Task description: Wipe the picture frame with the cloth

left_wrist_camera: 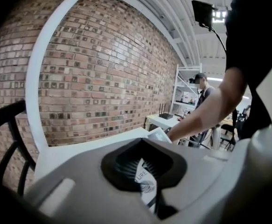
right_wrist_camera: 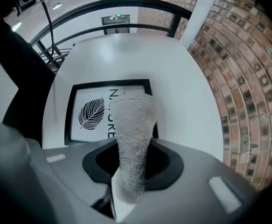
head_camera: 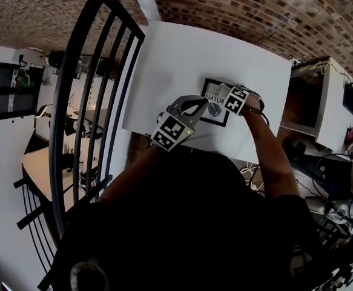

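A black picture frame (head_camera: pixel 216 106) with a leaf print lies flat on the white table (head_camera: pixel 182 59). My left gripper (head_camera: pixel 198 108) is at the frame's near left corner and looks shut on its edge. The print (left_wrist_camera: pixel 146 185) shows close up between the jaws in the left gripper view. My right gripper (head_camera: pixel 226 96) is over the frame's right side, shut on a pale terry cloth (right_wrist_camera: pixel 132 139). The cloth sticks forward and its tip hangs over the frame (right_wrist_camera: pixel 91 113), hiding part of the lettering. Whether the cloth touches the glass is unclear.
A black metal railing (head_camera: pixel 85 102) curves along the table's left edge, with a drop to a lower floor beyond. A brick wall (head_camera: pixel 255 11) backs the table. A white shelf unit (head_camera: pixel 312 99) with cables stands right. Another person (left_wrist_camera: pixel 201 85) stands far off.
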A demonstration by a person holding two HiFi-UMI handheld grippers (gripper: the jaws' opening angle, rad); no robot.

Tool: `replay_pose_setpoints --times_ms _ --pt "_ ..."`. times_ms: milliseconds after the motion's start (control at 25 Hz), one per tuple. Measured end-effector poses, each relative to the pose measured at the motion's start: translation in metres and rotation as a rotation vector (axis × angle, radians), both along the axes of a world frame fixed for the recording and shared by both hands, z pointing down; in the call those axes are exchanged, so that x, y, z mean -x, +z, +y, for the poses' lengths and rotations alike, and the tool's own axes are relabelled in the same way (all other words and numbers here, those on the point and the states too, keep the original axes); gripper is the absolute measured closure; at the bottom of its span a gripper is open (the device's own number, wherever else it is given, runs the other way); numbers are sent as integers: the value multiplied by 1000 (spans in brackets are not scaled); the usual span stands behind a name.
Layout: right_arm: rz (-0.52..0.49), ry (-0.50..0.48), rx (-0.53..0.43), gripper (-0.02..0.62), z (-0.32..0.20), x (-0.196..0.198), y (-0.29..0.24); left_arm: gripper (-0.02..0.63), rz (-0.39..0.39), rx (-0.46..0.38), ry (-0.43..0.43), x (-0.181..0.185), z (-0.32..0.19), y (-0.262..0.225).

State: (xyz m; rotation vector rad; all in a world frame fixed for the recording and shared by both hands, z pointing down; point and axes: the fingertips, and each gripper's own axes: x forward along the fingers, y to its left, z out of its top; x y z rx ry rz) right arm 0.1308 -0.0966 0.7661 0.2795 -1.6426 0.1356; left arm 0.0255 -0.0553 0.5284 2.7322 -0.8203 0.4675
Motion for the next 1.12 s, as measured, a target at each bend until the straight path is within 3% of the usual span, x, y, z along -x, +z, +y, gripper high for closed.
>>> replay_pose_setpoints --times_ms 240,800,1120 --pt "15 35 -4 482 6 -17 -4 604 6 -3 7 -3 9 0" --pt "-62 -146 -19 482 7 95 -14 604 0 11 -59 28 13 2" --pt "-27 -145 6 482 11 96 5 604 -6 17 -89 48 13 5"
